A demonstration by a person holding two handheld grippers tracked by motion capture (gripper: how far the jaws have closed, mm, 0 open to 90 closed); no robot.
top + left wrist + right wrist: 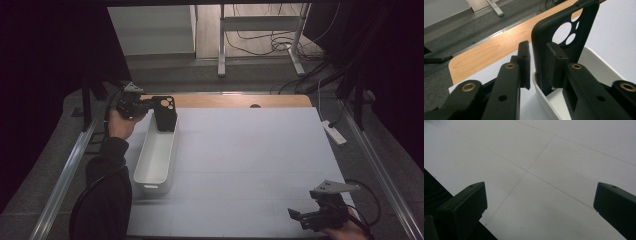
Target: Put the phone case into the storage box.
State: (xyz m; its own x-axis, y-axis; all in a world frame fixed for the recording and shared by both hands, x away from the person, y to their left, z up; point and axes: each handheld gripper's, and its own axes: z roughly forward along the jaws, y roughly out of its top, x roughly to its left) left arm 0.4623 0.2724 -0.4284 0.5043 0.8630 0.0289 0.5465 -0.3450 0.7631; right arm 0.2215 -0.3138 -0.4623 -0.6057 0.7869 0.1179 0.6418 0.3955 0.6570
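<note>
A black phone case (165, 114) with round camera cutouts stands upright in the far end of a long white bin (155, 160). My left gripper (150, 106) reaches it from the left. In the left gripper view, the phone case (541, 32) sits between the jaws of my left gripper (539, 47). The right pad lies against its inner face and the left pad stands a thin gap off its edge. The bin's rim (544, 97) runs below. My right gripper (299, 216) rests at the table's near right corner. Its jaws (540, 192) are wide open over bare white table.
A wooden strip (225, 101) borders the table's far edge. A white power strip (334, 132) lies off the right side, beside a metal rail (380, 170). Beyond the table stand desk legs (221, 45) and floor cables (270, 42).
</note>
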